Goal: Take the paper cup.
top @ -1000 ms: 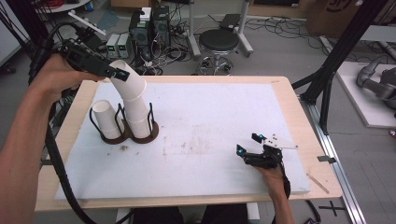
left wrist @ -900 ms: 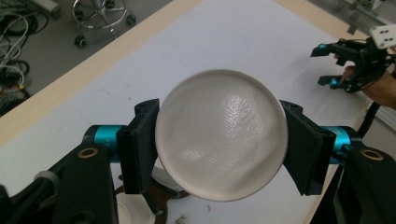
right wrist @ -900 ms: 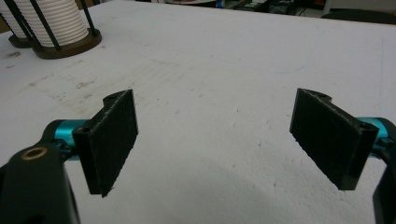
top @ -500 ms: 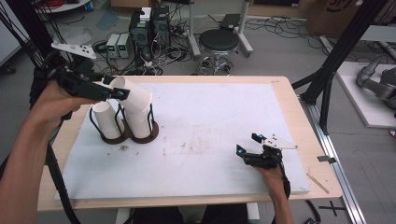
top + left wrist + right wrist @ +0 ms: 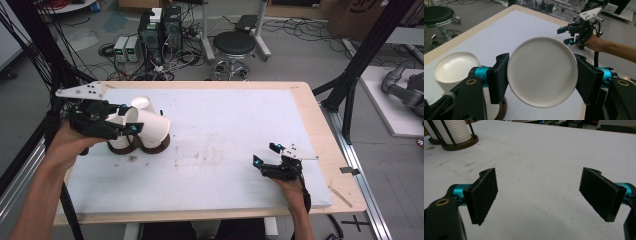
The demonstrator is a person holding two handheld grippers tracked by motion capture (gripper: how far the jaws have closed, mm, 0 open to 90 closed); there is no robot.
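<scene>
Left gripper (image 5: 541,75): jaws pinching a white paper cup (image 5: 542,71) by its sides, base toward the camera.
Cup axis: tipped, running toward 3 o'clock on the high view, above the holders (image 5: 141,146).
Second cup (image 5: 455,67): upright, matte, at 9 o'clock of the held one.
Right gripper (image 5: 274,166): jaws spread, empty, well apart at 4 o'clock.
Table (image 5: 235,125): white, scuffed.

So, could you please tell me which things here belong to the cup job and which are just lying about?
In the job:
- white cup, tipped on its side, gripped in the left tongs
- cup stacks in brown holders
- white mat

Lying about:
- right tongs, open, idle on the mat
- black stool
- computers and cables on the floor
</scene>
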